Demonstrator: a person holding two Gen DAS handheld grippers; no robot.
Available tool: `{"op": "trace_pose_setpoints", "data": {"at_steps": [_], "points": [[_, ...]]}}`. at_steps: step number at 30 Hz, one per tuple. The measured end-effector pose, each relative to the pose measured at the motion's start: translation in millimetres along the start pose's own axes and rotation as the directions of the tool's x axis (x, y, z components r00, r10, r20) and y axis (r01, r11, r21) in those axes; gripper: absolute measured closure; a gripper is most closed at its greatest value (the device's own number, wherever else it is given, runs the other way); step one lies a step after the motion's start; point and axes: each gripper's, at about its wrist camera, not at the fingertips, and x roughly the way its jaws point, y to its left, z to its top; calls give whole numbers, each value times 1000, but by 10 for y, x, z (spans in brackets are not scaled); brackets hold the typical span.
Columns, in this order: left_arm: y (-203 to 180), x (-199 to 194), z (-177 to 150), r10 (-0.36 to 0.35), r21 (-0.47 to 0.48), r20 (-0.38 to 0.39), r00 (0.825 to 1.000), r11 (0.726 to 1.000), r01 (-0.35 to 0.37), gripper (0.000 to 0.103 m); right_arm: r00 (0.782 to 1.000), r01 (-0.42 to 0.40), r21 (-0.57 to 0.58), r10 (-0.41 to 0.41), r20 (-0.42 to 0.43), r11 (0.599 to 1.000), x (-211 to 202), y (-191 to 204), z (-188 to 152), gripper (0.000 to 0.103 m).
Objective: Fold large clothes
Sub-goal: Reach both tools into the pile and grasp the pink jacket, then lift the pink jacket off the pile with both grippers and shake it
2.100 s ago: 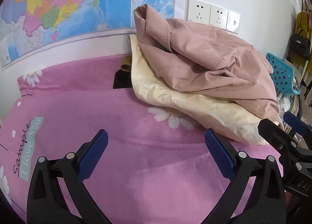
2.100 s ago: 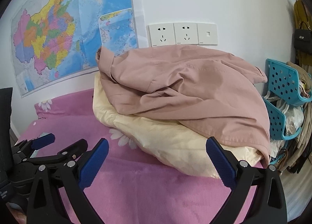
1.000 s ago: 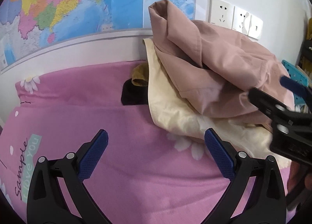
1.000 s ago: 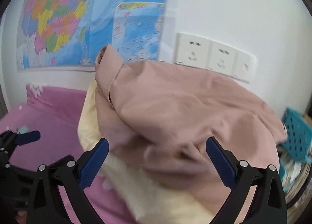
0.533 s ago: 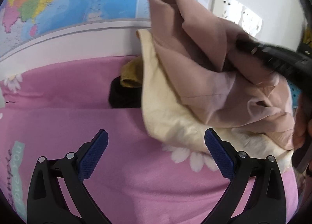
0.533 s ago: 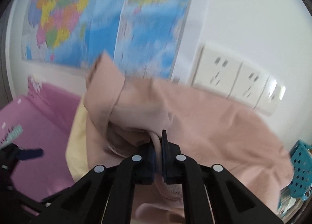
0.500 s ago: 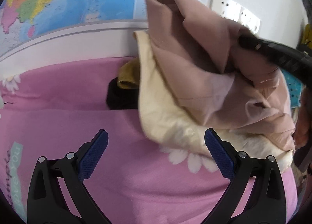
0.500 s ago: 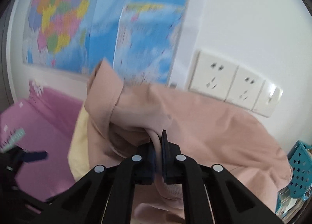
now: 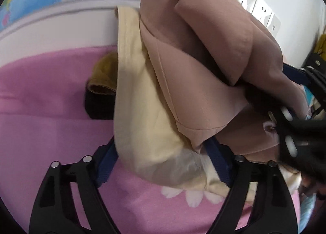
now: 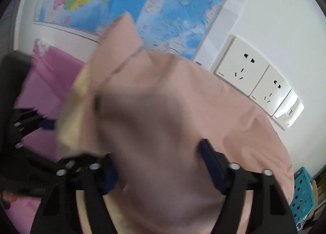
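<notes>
A dusty-pink garment (image 9: 203, 54) lies heaped on a cream-yellow garment (image 9: 142, 124) on the pink bed sheet (image 9: 44, 124). My left gripper (image 9: 161, 164) is open, its jaws reaching around the lower edge of the cream garment and the pink hem. My right gripper (image 10: 161, 164) is open, with a bulge of the pink garment (image 10: 154, 124) between its fingers. The right gripper also shows in the left wrist view (image 9: 297, 132), at the pile's right side. The left gripper shows at the left edge of the right wrist view (image 10: 30, 124).
A mustard cloth (image 9: 104, 77) and a black cloth (image 9: 97, 105) lie behind the pile. A map (image 10: 130, 1) and wall sockets (image 10: 244, 71) are on the wall. A blue plastic basket (image 10: 303, 199) stands at the right.
My right gripper was shut on the pink garment and now stands open with the cloth bulging between its fingers. My left gripper has moved forward, up to the pile's edge.
</notes>
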Motion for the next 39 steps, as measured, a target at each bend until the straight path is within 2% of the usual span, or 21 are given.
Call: {"op": "trace_pose_setpoints", "data": {"at_steps": [1,2,4,6,9,11,12,13,16,19,21,24,25,27,28,30,32,33,34,36,39], "points": [[7,9,8,-4,-6,-1,1000,1000,4,17,1000,-25,17,26,-9,1000,31,-44,31,90],[8,19,7,-5,-8,-1,1000,1000,5,17,999,-50,66,50,0,997,16,-156,89,96],[-14,7,26,-30,1,17,999,1000,30,16,996,-66,115,59,62,991,-166,-325,173,97],[-63,-46,39,-72,12,57,996,997,71,7,992,-53,140,36,122,989,-396,-464,253,97],[-189,-78,64,-94,34,80,992,995,92,6,980,-43,195,3,199,980,-796,-746,384,98],[-190,1,148,-95,34,69,993,995,93,35,974,-42,231,-12,225,972,-1001,-932,447,98],[-191,67,200,-106,27,55,993,994,104,58,970,-44,252,-19,243,967,-1120,-1047,466,98],[-200,100,244,-103,22,42,994,995,102,69,966,-55,267,-17,259,962,-1228,-1160,472,98],[-224,-48,301,-127,62,83,988,991,122,85,959,-49,301,-40,282,952,-1564,-1420,473,98],[-394,-387,397,-162,135,151,975,981,142,89,946,-33,334,-78,314,942,-1959,-1642,459,98],[-483,-622,505,-199,164,192,961,972,169,89,930,-28,354,-106,352,935,-2277,-1760,493,98],[-762,-1139,656,-255,235,268,929,952,194,90,895,-10,377,-160,416,926,-2851,-1900,532,98],[-854,-1363,729,-293,270,282,914,938,217,90,878,-5,381,-178,444,925,-3099,-1941,545,98],[-1018,-1662,794,-322,343,293,900,914,215,89,850,17,376,-212,482,926,-3439,-1939,567,98],[-1071,-1720,817,-319,362,288,903,909,206,86,843,26,371,-220,491,928,-3575,-1928,570,98],[-1133,-1742,775,-273,396,290,917,907,144,82,847,35,368,-223,482,929,-3692,-1912,570,98],[-1046,-1647,785,-199,375,283,938,923,82,75,863,31,370,-211,459,929,-3692,-1879,523,98],[-1018,-1516,684,-186,370,248,951,925,84,66,871,32,367,-206,446,930,-3660,-1836,496,98],[-958,-1361,640,-164,369,204,965,926,80,65,881,27,368,-196,430,929,-3600,-1809,446,98],[-827,-1172,496,-114,340,198,974,939,41,55,900,-14,377,-152,409,926,-3481,-1748,376,98],[-737,-1079,272,-144,363,162,976,929,77,42,914,-29,358,-120,388,933,-3318,-1593,325,98]]}}
